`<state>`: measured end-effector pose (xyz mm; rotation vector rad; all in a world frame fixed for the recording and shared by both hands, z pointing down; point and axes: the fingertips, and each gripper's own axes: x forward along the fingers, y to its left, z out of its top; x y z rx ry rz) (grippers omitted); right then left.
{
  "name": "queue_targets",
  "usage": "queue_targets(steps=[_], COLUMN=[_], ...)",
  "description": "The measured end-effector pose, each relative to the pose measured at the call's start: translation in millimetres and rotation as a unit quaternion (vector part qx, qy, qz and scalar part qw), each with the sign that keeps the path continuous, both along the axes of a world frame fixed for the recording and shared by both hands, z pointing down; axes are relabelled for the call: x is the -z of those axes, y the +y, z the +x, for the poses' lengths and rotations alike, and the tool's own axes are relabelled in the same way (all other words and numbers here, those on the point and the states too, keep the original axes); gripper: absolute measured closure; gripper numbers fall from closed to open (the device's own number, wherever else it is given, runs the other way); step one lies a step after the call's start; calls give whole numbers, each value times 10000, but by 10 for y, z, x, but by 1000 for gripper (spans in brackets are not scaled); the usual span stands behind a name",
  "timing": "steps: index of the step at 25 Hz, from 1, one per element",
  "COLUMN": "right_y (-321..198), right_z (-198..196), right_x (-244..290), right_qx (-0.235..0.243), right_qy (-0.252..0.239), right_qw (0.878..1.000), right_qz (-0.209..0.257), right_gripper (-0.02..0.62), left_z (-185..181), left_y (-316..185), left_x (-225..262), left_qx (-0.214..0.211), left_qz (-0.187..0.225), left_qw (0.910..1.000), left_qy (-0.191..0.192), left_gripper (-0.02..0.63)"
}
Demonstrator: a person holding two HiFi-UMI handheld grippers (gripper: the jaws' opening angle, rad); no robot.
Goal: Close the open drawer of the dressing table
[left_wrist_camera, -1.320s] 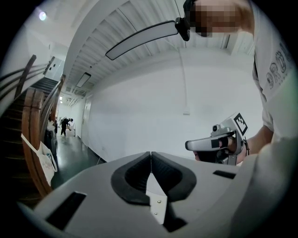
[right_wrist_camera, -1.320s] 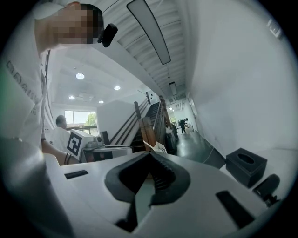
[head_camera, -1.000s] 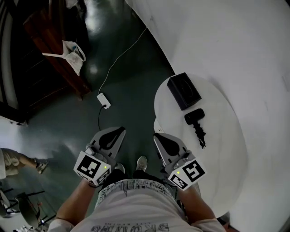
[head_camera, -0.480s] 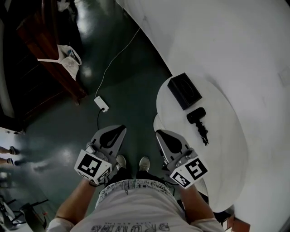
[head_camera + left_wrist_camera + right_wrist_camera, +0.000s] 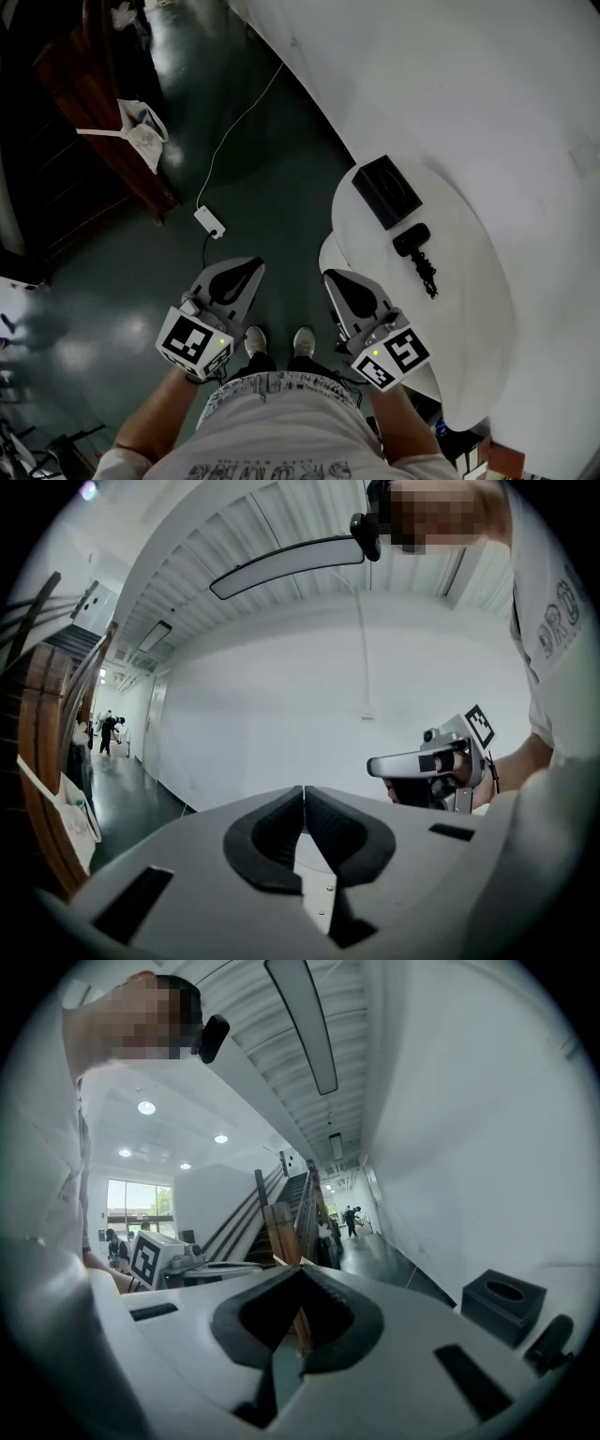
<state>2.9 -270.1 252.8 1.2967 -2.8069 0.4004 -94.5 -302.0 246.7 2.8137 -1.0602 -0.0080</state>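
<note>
Left hand-held gripper (image 5: 253, 266), right hand-held gripper (image 5: 331, 277) clenched, empty; shoes (image 5: 255, 340) show only in head view.

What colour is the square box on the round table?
The box is black; clearest in the head view.

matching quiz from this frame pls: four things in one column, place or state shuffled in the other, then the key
Things:
1. black box
2. white adapter
3. white bag
4. left gripper

Place or state:
A. on the dark floor, at the end of a white cable
B. fingers together, nothing between them
C. on the white table
D. against the brown wooden structure

Pairs: 1-C, 2-A, 3-D, 4-B
</note>
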Motion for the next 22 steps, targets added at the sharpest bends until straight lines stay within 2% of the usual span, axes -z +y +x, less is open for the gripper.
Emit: queue_targets(steps=[22], right_y=[-136], right_z=[-204], right_x=[-64], right_qx=[-108], right_qy=[45], right_qw=[9999], right_qz=[-94], right_gripper=[589], left_z=[-132], left_y=[-178], left_x=[-1], left_qx=[-217], left_qz=[-1], left_qw=[9998], left_qy=[40], left_gripper=[581])
